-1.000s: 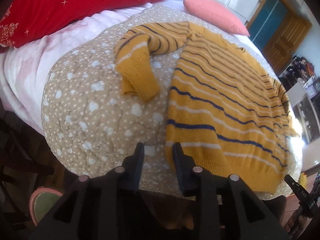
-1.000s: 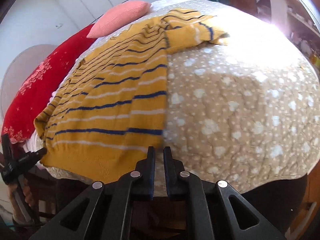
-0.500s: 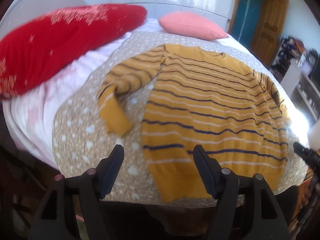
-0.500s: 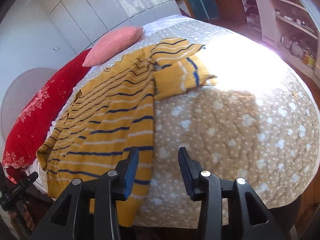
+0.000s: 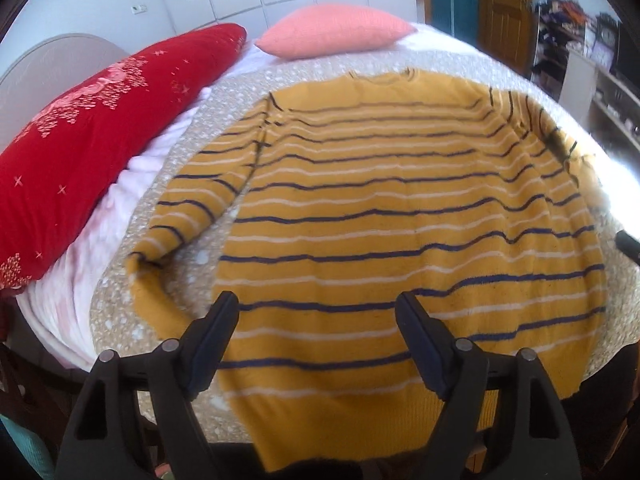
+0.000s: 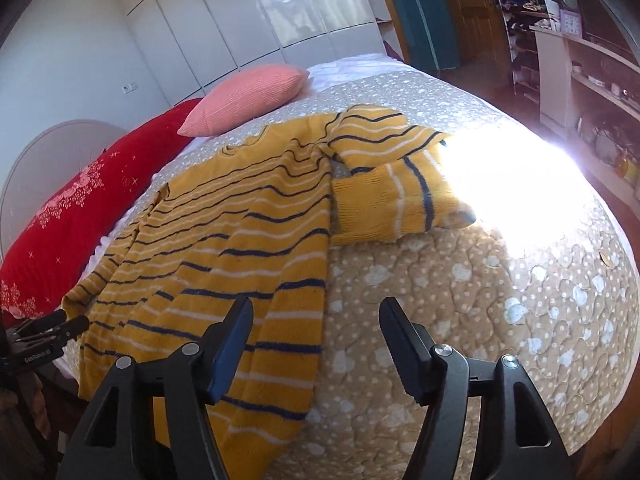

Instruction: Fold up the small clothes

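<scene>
A yellow sweater [image 5: 400, 216] with navy and white stripes lies spread flat on the tan dotted quilt [image 6: 480, 300], hem toward me. It also shows in the right wrist view [image 6: 240, 232]. Its left sleeve [image 5: 180, 216] bends down beside the body. Its right sleeve [image 6: 392, 184] is folded back on itself at the far right. My left gripper [image 5: 316, 320] is open and empty above the hem. My right gripper [image 6: 316, 328] is open and empty above the sweater's right edge. The left gripper also shows in the right wrist view [image 6: 48, 330].
A red embroidered pillow [image 5: 80, 152] lies along the bed's left side and a pink pillow [image 5: 336, 30] at the head. White wardrobes [image 6: 248, 12], a wooden door [image 6: 468, 0] and shelves [image 6: 580, 60] stand beyond. Strong sunlight [image 6: 512, 168] washes out the quilt's right part.
Both grippers went from nearly shut to wide open, let go of the hem and pulled up and back. The sweater now lies flat and centred in the left view.
</scene>
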Demonstrator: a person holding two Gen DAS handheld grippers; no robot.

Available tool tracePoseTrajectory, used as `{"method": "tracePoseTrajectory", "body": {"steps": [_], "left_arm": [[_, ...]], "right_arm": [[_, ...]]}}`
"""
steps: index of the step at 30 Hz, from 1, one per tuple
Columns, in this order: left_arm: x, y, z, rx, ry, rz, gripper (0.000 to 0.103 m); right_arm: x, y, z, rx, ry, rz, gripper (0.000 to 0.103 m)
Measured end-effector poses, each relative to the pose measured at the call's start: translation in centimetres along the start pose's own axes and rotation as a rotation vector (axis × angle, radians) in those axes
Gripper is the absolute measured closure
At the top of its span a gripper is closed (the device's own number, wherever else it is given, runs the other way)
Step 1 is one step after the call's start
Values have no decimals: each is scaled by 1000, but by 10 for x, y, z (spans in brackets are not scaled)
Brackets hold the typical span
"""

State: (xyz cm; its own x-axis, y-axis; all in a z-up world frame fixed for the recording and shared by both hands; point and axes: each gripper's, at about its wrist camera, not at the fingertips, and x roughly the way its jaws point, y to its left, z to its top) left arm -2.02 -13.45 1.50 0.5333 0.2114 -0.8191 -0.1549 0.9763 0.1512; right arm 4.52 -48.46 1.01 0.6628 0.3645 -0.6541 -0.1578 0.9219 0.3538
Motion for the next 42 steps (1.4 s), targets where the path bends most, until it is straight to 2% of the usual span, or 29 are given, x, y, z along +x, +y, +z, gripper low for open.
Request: {"method": "tracePoseTrajectory", "body": {"steps": [10,14,18,25,29,32,34,36,38,39,40,42], "left_arm": [[38,-21,-2,-7,144,-11,22],[42,-21,-2,-19,162,7,13],[48,-12,-5,-73,185,-13,7],[49,-11,-8,-91,181,-21,4],[49,-11,-9,-89,177,-21,3],[49,-10,-9,-91,178,-24,3],[50,-10,-8,-90,177,-25,3],[51,-9,-8,-91,176,-28,2],[51,-9,-8,-92,176,-30,2],[51,-8,-8,-91,176,-33,2],[51,-8,-8,-90,176,-35,2],[51,-8,-8,-89,176,-40,2]], "right_arm": [[-9,-31,-2,76,-32,-25,27],[-7,-36,-2,88,-33,-22,26],[-3,-37,1,68,-33,-35,26],[1,-24,23,-88,-100,-107,25],[15,-6,33,-241,-127,-134,25],[37,3,39,-325,-109,-157,26],[58,3,45,-348,-64,-149,32],[79,0,47,-368,-14,-179,35],[91,-3,51,-378,7,-194,53],[90,-6,56,-363,5,-194,76],[83,-13,66,-317,1,-170,94],[59,-31,83,-201,-68,-151,94]]}}
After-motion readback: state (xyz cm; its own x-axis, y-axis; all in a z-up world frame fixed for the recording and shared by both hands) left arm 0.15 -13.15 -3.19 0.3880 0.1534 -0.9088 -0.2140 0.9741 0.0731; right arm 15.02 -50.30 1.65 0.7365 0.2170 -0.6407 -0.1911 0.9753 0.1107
